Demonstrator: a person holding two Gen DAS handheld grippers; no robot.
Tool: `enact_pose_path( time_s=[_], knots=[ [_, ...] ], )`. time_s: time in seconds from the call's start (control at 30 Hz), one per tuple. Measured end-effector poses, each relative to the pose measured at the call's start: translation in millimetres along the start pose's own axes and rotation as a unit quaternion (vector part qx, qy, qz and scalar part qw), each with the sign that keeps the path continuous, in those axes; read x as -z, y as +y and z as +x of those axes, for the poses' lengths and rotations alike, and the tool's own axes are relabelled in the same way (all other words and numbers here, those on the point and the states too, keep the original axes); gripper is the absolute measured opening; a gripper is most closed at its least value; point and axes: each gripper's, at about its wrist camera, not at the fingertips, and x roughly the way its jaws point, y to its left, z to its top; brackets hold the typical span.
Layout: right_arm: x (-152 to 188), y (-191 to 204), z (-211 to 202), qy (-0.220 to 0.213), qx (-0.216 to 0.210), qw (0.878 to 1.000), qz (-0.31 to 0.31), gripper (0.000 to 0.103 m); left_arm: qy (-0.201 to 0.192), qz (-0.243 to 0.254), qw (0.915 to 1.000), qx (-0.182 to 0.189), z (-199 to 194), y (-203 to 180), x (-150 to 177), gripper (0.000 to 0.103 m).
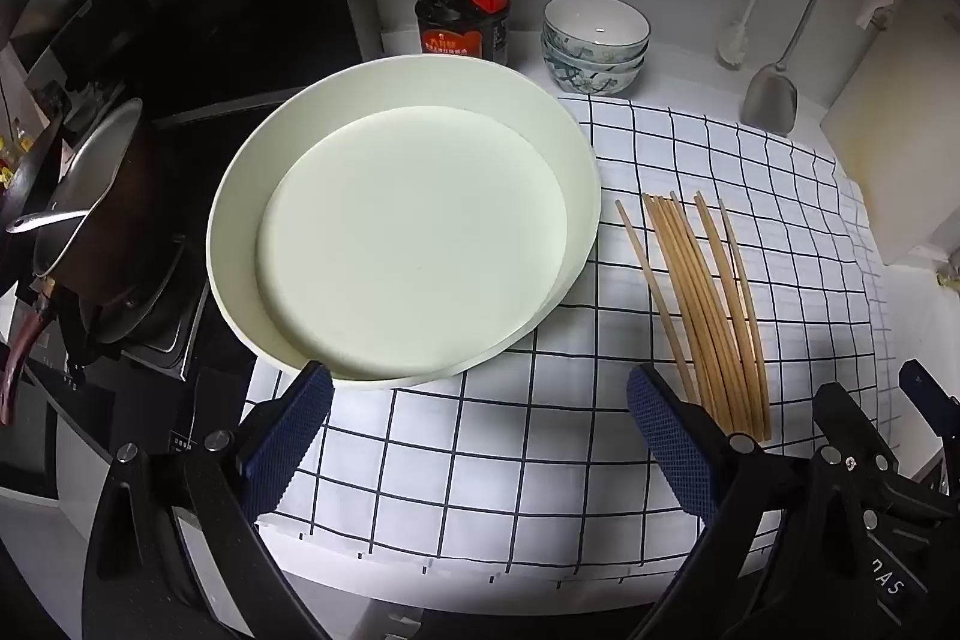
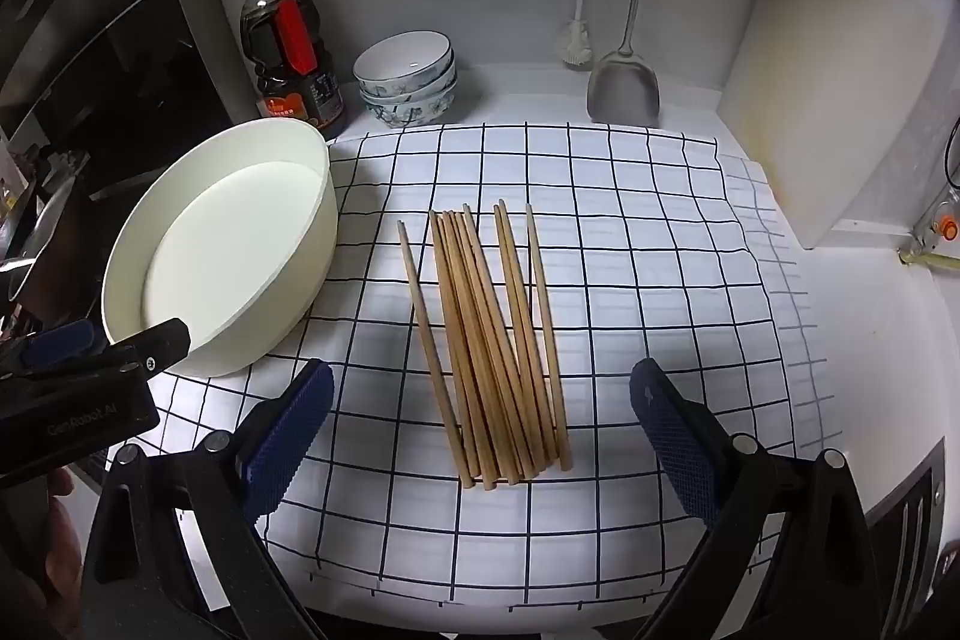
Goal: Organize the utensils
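Nearest of all, the left gripper hangs over the checked cloth with its blue pads spread wide and nothing between them, its left fingertip just at the near rim of the round white basin. The right gripper is likewise wide apart and empty, poised above the near ends of the chopsticks — a loose bundle of wooden sticks lying on the cloth to the right of the basin, fanning slightly toward the far side, one stick a little apart on the left. The basin sits at the cloth's left edge, close by the stove. Farther back, against the wall, stand a dark sauce bottle with a red handle and a stack of patterned bowls — and to the right a metal spatula hangs, with a white cutting board leaning beside it.
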Motion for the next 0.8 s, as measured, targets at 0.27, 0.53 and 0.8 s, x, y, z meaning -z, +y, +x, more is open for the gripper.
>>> enact_pose_path(
  time_s=[0.27,0.53,0.8],
  knots=[
    [0.0,0.0,-0.4,0.001,0.000,1.000,0.001,0.095,0.000,0.000,1.0000,-0.001,-0.8,-0.9,0.0,0.097],
    [0.0,-0.3,-0.9,0.001,0.000,1.000,0.000,0.095,0.000,0.000,1.0000,0.000,-0.2,0.0,0.1,0.097],
    [-1.0,-1.6,-1.3,0.001,-0.001,1.000,0.000,0.095,0.000,0.000,1.0000,0.000,-0.5,0.0,0.1,0.097]
  ],
)
